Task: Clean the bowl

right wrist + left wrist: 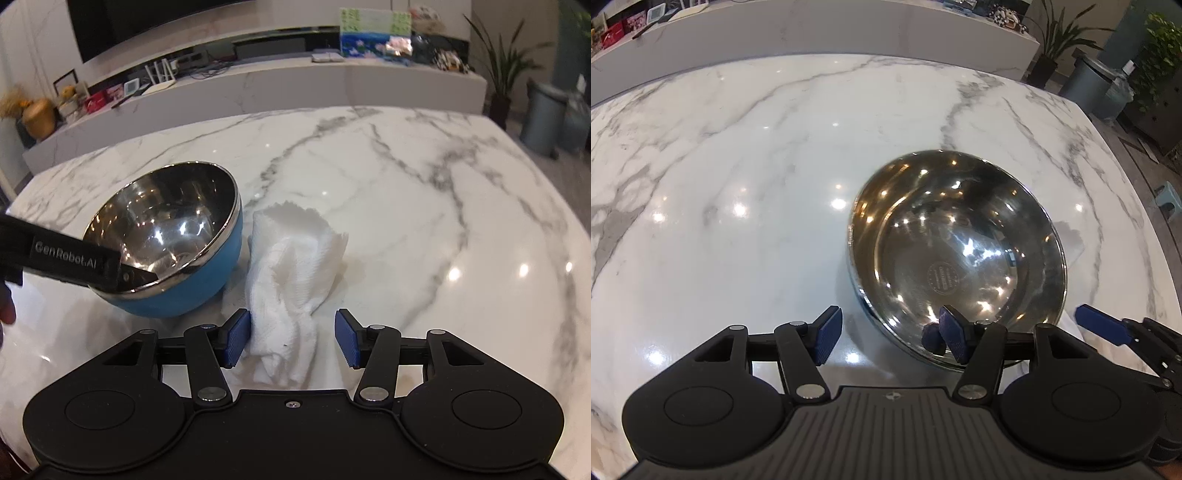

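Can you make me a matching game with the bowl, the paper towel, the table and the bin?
Things:
1. bowl
2. paper towel
3. table
4. bin

Descriptions:
A. white marble with grey veins
B. grey, standing on the floor past the table
C. shiny inside, blue outside
D. white and crumpled, lying between the open right gripper fingers

Pairs: 1-C, 2-D, 3-A, 4-B

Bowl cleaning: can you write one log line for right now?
bowl: on table, tilted | paper towel: beside bowl | left gripper: open astride rim | right gripper: open around towel
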Motion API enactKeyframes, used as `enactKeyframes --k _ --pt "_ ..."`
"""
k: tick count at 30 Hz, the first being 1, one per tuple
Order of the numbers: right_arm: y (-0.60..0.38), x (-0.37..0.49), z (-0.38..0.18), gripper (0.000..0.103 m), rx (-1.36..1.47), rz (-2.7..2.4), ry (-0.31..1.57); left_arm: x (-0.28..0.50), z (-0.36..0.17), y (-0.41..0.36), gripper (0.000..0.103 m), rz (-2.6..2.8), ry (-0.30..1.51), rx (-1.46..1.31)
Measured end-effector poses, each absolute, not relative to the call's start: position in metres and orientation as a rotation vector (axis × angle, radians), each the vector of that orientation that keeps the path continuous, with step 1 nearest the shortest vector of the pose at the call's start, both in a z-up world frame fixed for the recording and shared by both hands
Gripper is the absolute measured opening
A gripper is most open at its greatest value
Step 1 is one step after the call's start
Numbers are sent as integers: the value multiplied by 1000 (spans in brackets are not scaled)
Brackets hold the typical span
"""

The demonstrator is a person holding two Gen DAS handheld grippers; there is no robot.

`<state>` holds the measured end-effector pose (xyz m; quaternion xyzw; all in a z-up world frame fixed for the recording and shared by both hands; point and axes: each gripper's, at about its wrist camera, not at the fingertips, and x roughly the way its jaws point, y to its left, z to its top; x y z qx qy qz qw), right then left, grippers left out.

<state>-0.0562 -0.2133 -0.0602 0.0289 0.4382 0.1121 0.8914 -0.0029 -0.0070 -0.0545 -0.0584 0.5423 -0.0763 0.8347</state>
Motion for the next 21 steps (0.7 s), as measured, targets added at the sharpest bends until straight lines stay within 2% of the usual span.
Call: enactKeyframes --k 3,5,8,13,21 --pt "-210 -56 -63 39 68 227 924 -4 -55 -7 56 -163 1158 -130" --pt "-209 -56 -65 27 64 231 926 -5 -55 -7 55 -167 1165 -134" --pt "-206 -56 -67 20 54 238 926 -6 -53 -8 45 -173 1156 -120" --pt "-205 -60 -55 18 14 240 859 -5 -51 -8 33 -171 1134 -105" --pt "-203 -65 -38 18 -59 258 767 2 -49 -7 26 -161 1100 -81"
